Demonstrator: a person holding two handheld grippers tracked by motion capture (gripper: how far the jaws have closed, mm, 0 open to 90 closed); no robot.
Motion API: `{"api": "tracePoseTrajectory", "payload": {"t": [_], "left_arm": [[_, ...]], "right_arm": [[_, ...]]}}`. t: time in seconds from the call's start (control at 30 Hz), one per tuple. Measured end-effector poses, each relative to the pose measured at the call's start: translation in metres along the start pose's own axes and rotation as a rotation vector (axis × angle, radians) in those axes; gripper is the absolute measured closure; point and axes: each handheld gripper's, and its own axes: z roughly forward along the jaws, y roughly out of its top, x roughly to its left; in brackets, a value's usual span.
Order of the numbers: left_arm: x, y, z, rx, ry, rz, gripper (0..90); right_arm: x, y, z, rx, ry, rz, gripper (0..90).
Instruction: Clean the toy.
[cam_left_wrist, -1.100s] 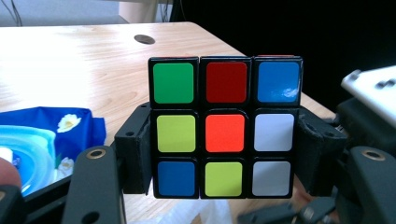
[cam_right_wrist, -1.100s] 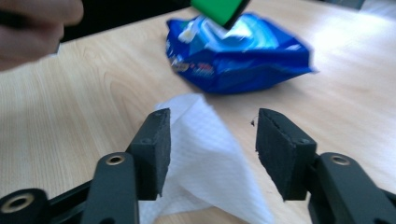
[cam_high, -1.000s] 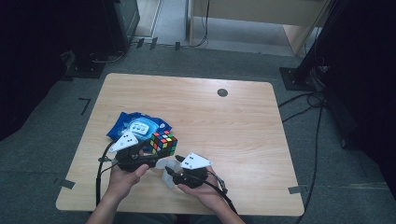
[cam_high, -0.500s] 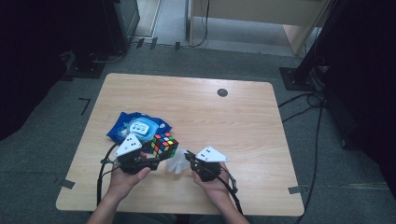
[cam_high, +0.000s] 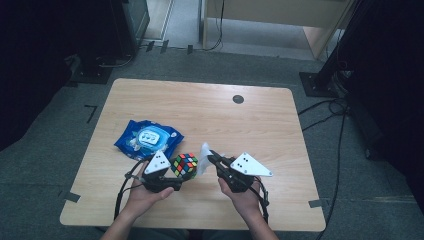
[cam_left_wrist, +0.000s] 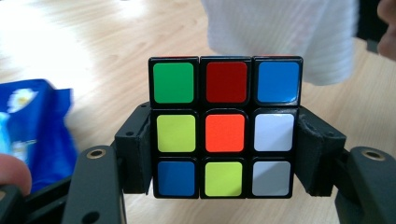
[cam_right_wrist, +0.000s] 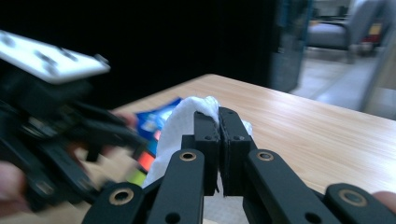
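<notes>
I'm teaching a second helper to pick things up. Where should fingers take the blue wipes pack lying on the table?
Probably across the blue wipes pack from above, at its crinkled end seams: it lies flat and soft on the table, and its middle carries a stiff lid.

- A light wooden surface (cam_high: 260, 120) with rounded corners, on a grey floor (cam_high: 380, 200).
- A blue pack of wet wipes (cam_high: 148, 139) lying flat toward the surface's 9 o'clock side.
- A small dark round disc (cam_high: 238, 99) near the far edge, at about 1 o'clock.
- Black cables (cam_high: 340, 112) on the floor at 3 o'clock.
</notes>
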Motion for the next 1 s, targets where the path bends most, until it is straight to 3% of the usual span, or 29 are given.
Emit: {"api": "tracePoseTrajectory", "payload": {"t": [0.03, 0.1, 0.13, 0.27, 0.37, 0.5, 0.57, 0.63, 0.7, 0.73, 0.8, 0.97, 1.0], "left_arm": [[-0.003, 0.0, 0.002, 0.006, -0.004, 0.01, 34.2], [-0.008, 0.0, 0.005, 0.008, -0.014, 0.027, 34.2], [-0.01, 0.0, 0.006, 0.005, -0.022, 0.029, 34.3], [-0.015, 0.001, 0.005, -0.006, -0.034, 0.052, 34.2], [-0.016, 0.002, 0.003, -0.013, -0.027, 0.06, 34.2], [-0.017, 0.001, 0.002, -0.022, -0.018, 0.072, 34.2], [-0.017, 0.001, 0.002, -0.027, -0.014, 0.078, 34.2], [-0.018, 0.0, 0.002, -0.025, -0.006, 0.084, 34.2], [-0.018, 0.0, 0.003, -0.021, 0.002, 0.087, 34.2], [-0.019, 0.0, 0.003, -0.023, 0.002, 0.088, 34.2], [-0.02, 0.0, 0.003, -0.027, 0.0, 0.099, 34.3], [-0.025, 0.002, 0.002, -0.043, -0.008, 0.119, 34.3], [-0.024, 0.003, 0.0, -0.048, -0.011, 0.115, 34.3]], "right_arm": [[0.0, 0.0, 0.0, 0.0, 0.0, 0.0, 87.9], [0.003, 0.0, 0.003, 0.004, 0.05, 0.004, 87.4], [0.006, -0.003, 0.008, 0.032, 0.082, -0.017, 86.8], [0.01, -0.011, 0.016, 0.083, 0.12, -0.026, 84.2], [0.01, -0.015, 0.021, 0.104, 0.143, 0.003, 80.1], [0.005, -0.016, 0.022, 0.1, 0.138, 0.062, 68.8], [0.002, -0.018, 0.023, 0.099, 0.147, 0.115, 65.9], [-0.001, -0.02, 0.023, 0.096, 0.165, 0.155, 67.3], [-0.003, -0.022, 0.025, 0.101, 0.197, 0.201, 73.2], [-0.005, -0.024, 0.027, 0.101, 0.218, 0.249, 79.3], [-0.005, -0.025, 0.027, 0.1, 0.217, 0.257, 81.8], [-0.009, -0.027, 0.028, 0.116, 0.154, 0.254, 87.5], [-0.009, -0.028, 0.029, 0.134, 0.119, 0.236, 87.9]]}}
